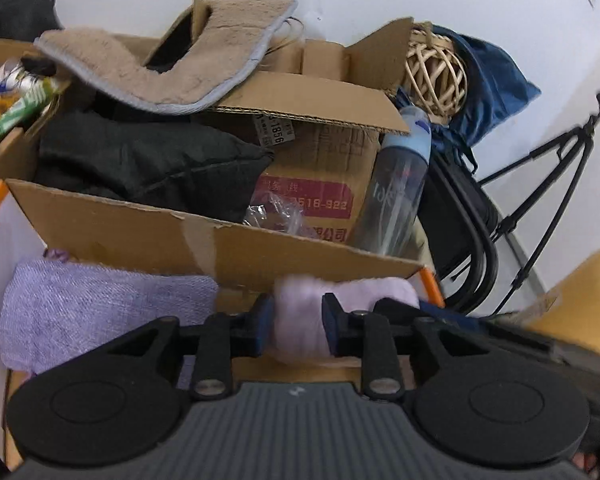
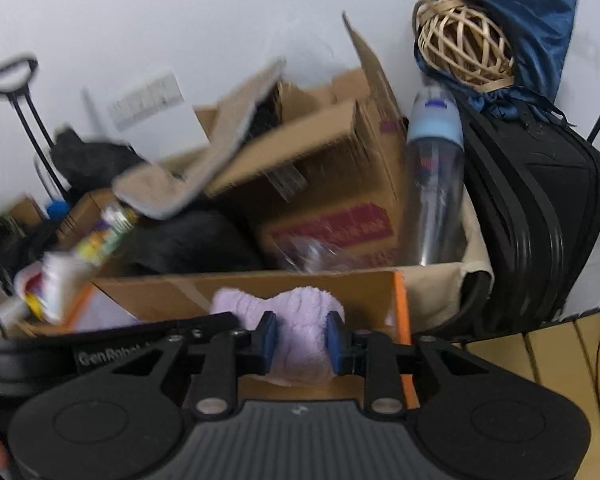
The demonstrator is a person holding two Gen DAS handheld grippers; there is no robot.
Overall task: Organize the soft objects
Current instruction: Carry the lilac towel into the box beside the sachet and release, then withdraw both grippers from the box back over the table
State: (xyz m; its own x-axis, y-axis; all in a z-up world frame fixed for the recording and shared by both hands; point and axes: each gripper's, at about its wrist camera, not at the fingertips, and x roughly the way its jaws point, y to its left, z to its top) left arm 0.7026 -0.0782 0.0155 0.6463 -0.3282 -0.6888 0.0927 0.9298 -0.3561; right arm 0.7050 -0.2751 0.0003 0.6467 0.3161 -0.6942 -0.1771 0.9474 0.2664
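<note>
The left hand-held gripper (image 1: 296,330) has its blue pads on either side of a fluffy lilac cloth (image 1: 300,320), which bulges between the jaws; the jaws stand partly apart and the pads seem to touch the fabric, though motion blur makes it hard to say how firmly they press. The right hand-held gripper (image 2: 301,342) is narrowly parted and clamped on the same kind of soft lilac fabric (image 2: 296,332), which fills the gap between its pads and puffs out above them. In both views the cloth hangs over an orange-edged cardboard box (image 1: 432,280), near its right end. Inside that box, to the left in the left wrist view, lies a folded purple knit cloth (image 1: 100,312).

Just behind the box's torn cardboard flap (image 1: 204,240) sits a dark cushion (image 1: 148,164), and beside it a brown carton with a red label (image 1: 320,184). A tan fleece mat with grey edging (image 1: 160,68) drapes over the carton's open flaps. A clear water bottle with a pale blue cap (image 1: 400,184) leans upright against the carton's right side, and crumpled clear plastic (image 1: 272,212) lies at its foot. Further right, a wicker ball (image 1: 436,76) rests in blue fabric (image 1: 496,76) on top of a black bag (image 2: 540,216). A black tripod (image 1: 552,184) stands at the white wall
</note>
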